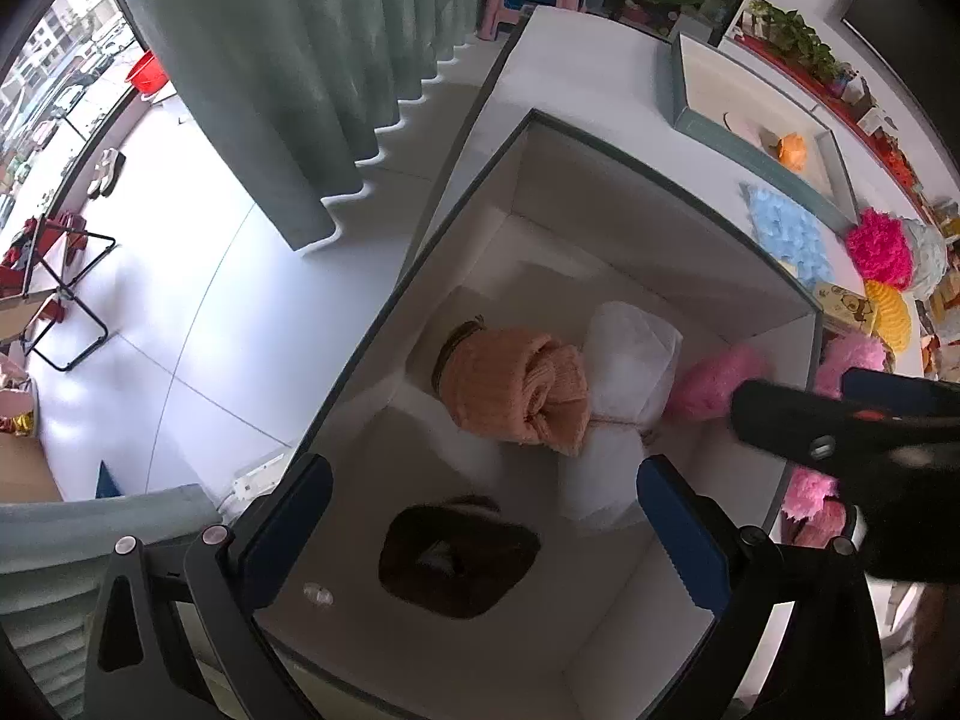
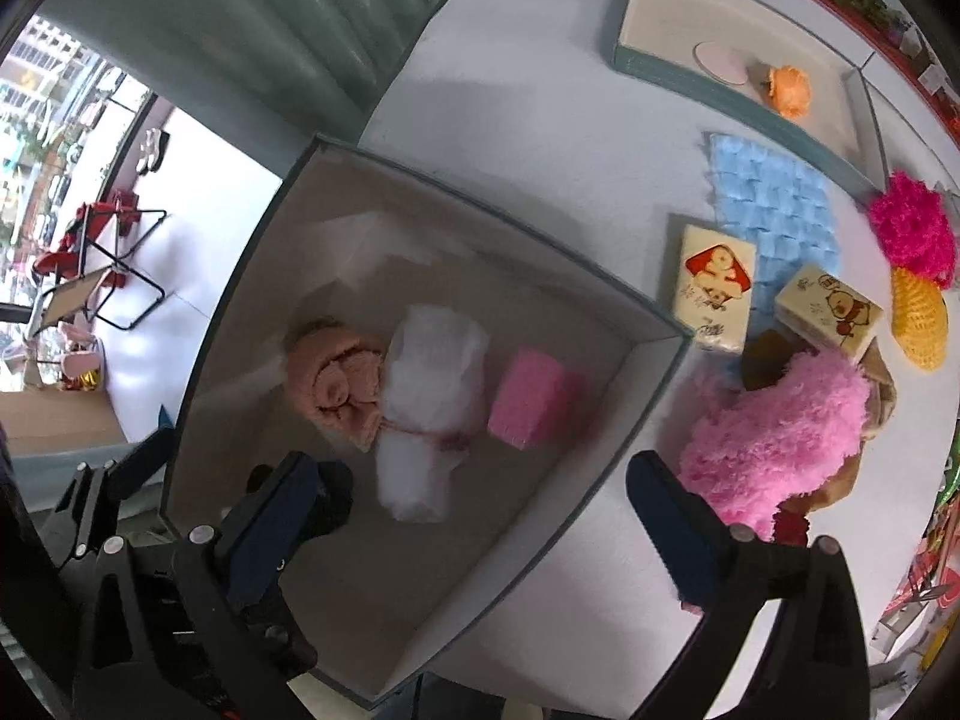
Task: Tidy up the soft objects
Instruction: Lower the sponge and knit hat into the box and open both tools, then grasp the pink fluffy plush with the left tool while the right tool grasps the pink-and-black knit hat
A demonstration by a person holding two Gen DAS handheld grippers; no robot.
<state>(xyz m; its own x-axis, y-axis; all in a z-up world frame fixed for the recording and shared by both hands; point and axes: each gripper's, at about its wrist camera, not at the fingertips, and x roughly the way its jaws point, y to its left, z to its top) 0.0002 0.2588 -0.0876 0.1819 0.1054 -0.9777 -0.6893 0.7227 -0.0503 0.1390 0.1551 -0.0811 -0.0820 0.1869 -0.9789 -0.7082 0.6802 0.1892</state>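
Note:
A deep white box [image 1: 654, 240] [image 2: 630, 330] holds a rolled peach towel [image 1: 516, 384] [image 2: 336, 384], a tied white roll [image 1: 624, 372] [image 2: 432, 372], a pink sponge block [image 2: 531, 399] [image 1: 714, 384] and a dark brown soft item [image 1: 456, 558]. My left gripper [image 1: 480, 528] is open and empty above the brown item. My right gripper [image 2: 480, 528] is open and empty over the box's near right wall; it shows in the left wrist view [image 1: 840, 432]. A fluffy pink item [image 2: 780, 432] lies on the table beside the box.
On the white table [image 2: 540, 90] lie a blue fluffy cloth [image 2: 774, 204], two tissue packs [image 2: 714, 288], a magenta pom [image 2: 912, 228], a yellow knit piece [image 2: 918, 318] and a shallow tray [image 2: 648, 69] holding an orange flower [image 2: 786, 90]. A curtain [image 1: 288, 60] hangs left.

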